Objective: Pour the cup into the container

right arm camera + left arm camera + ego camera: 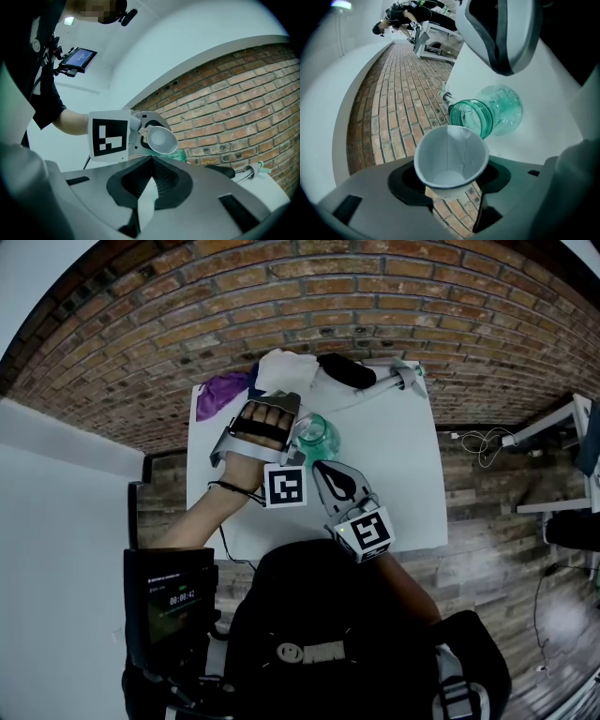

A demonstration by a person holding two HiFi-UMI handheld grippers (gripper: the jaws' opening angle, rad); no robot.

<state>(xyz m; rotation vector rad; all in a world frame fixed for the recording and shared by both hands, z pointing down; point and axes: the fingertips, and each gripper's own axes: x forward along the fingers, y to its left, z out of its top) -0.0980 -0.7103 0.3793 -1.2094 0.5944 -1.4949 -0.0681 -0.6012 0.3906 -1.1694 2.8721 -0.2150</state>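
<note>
One paper cup (450, 159) clamped between left gripper (449, 187) jaws, mouth near green jar (497, 112), right gripper (151, 161) jaws seemingly closed, empty.

White table (394, 456), green glass jar (317, 435) upright near its middle, purple cloth (223, 393), white cloth (286, 371), black object (347, 369) and white-handled tool (398, 379) along the far edge

Table (403, 474) bearing a jar (317, 435) near its middle; cup (450, 161) tipped by the jar's mouth, between the left gripper's (450, 183) jaws; right gripper (148, 185) before the jar; cloth (220, 393) at the far-left corner.
</note>
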